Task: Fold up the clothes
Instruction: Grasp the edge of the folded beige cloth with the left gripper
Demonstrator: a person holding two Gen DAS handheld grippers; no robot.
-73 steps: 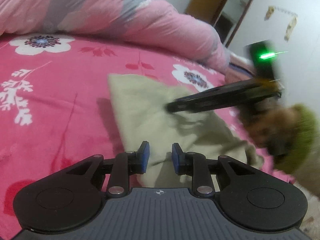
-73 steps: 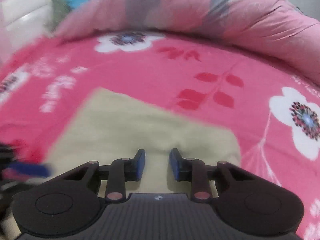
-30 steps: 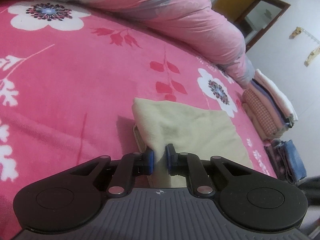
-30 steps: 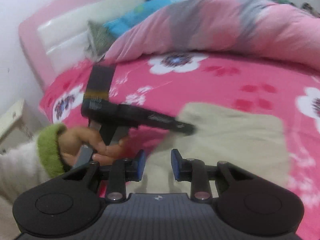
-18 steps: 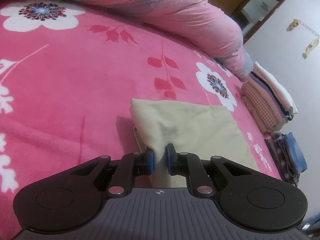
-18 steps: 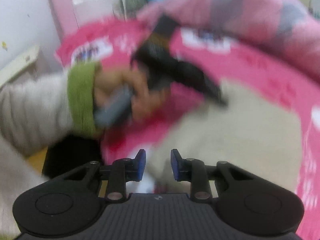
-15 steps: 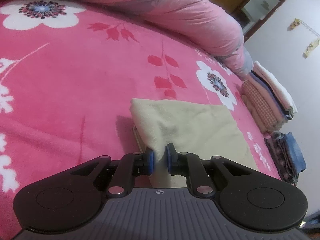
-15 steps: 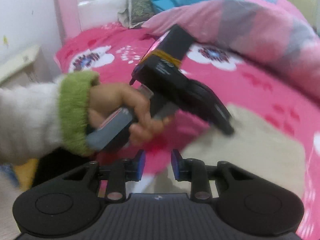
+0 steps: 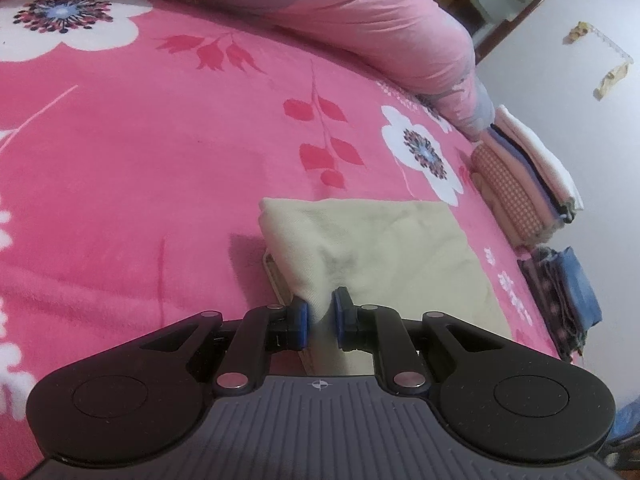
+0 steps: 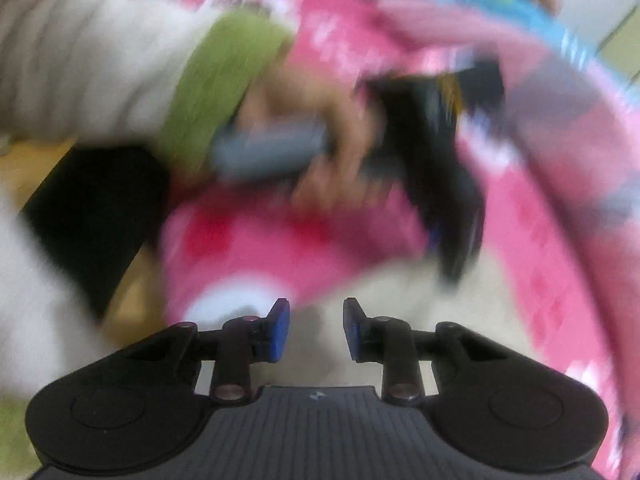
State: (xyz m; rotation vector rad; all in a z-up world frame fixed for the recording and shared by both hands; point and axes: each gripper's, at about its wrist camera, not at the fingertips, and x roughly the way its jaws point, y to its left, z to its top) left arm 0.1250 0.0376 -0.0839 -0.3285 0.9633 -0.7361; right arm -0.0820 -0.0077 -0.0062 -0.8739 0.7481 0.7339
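Folded cream garment (image 9: 384, 248) lies on the pink floral bedspread (image 9: 140, 168), near the bed's right side in the left wrist view. Soft fleecy fabric, roughly rectangular, a few shallow creases; top layer is pulled up into a ridge at its near-left corner, lower layer edge shows flat underneath. Left gripper (image 9: 321, 316) is pinching that ridge, blue pads pressed tight on the cloth. Bedspread is plush w/ white flowers and red leaf sprigs. Behind it a puffy pink-and-grey quilt (image 9: 320, 12). At the right edge of the bed, a stack of folded clothes (image 9: 520, 176): checked, pink, white layers; darker blue and patterned pile (image 9: 568, 300) nearer.

Right wrist view only, heavily blurred: right gripper (image 10: 316, 328) w/ jaws spread, nothing between the pads, cream cloth just below/ahead. It also shows the person's hand (image 10: 340, 140) w/ green cuff and pale sleeve (image 10: 100, 60) gripping the left tool's grey handle. Stack and piles aren't visible there.
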